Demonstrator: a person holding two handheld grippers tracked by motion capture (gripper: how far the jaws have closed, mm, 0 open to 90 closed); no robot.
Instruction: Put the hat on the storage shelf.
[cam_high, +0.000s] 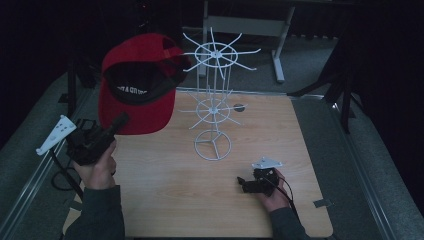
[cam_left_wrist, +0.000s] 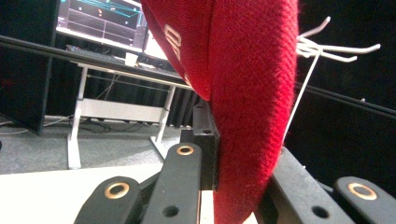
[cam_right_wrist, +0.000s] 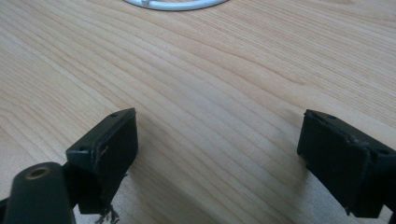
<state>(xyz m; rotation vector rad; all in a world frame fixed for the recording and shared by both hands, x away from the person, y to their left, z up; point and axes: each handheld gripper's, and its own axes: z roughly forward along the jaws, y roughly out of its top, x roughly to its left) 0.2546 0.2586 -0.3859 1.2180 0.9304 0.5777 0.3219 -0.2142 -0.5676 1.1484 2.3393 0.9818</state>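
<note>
The red cap (cam_high: 137, 82) is held off the table by its brim, up at about ten o'clock from the table's middle, its dark lining and a line of white lettering turned toward the high camera; the back strap sits close to the top ring of the white wire rack (cam_high: 214, 95), though whether it touches a prong I cannot tell. In the left gripper view the cap's fabric is a coarse red knit weave, white letters on the crown, the brim a stiff curved slab; the left gripper (cam_high: 120, 121) is clenched on that brim, its jaws pressing the cloth from both sides. By my reading the job is hanging the cap on the rack; the pick-up is done, the hooking on a prong is left. The rack stands near the table's twelve o'clock side, two tiers of spokes above a round foot. The right gripper (cam_high: 241, 181) rests at about five o'clock on the wooden table (cam_high: 165, 200), jaws spread wide, nothing between them.
</note>
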